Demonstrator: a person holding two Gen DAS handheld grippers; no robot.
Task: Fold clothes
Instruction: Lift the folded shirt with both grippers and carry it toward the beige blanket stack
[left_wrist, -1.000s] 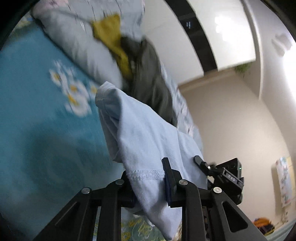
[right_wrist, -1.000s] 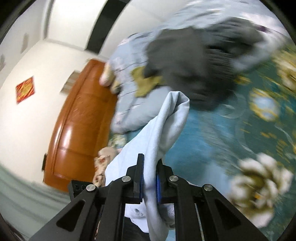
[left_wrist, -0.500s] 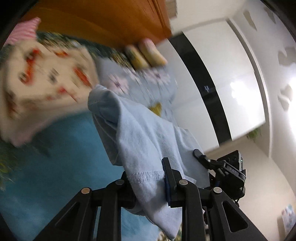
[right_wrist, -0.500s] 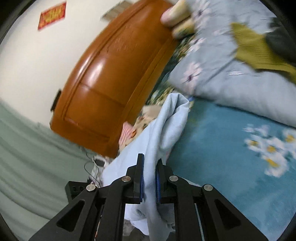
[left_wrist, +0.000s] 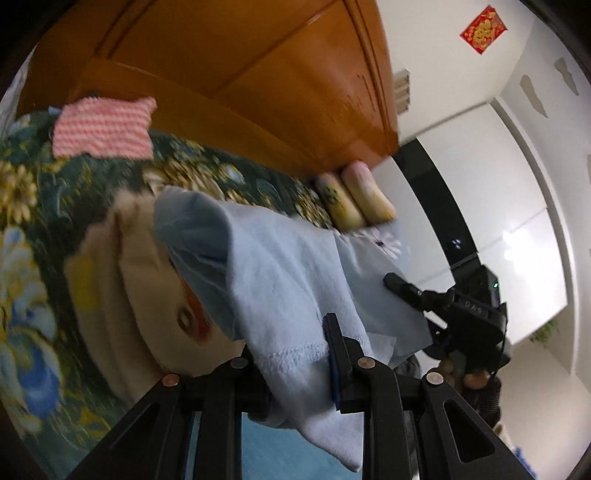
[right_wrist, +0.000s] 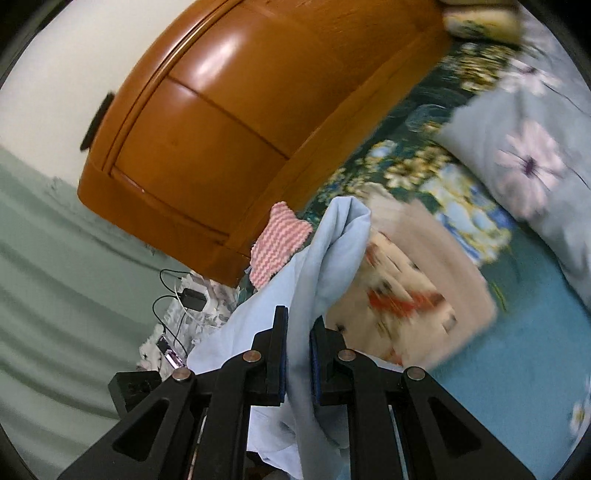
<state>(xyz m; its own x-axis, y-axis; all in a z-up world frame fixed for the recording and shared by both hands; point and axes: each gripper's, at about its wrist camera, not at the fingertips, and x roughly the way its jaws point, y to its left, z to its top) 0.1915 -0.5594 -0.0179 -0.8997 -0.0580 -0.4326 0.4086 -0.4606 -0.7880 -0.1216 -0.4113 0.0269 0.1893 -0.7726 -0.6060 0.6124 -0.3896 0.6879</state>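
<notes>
Both left tongs (left_wrist: 295, 354) and right tongs (right_wrist: 297, 354) pinch soft, seemingly cotton pale-blue garment (left_wrist: 280, 280).

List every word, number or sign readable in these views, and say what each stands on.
Gold sign on the red paper square on the white wall: too blurred to read.
Pale marking on the black right gripper's body: too small and blurred to read.
Nothing else carries text.

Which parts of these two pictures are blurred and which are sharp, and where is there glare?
Left wrist view: the left tongs and the light blue garment are sharp, the cream printed cloth and floral bedspread smear; glare on the white wall panel. Right wrist view: the right tongs are sharp, the floral pillow blurs; bright reflections on the wooden headboard.
</notes>
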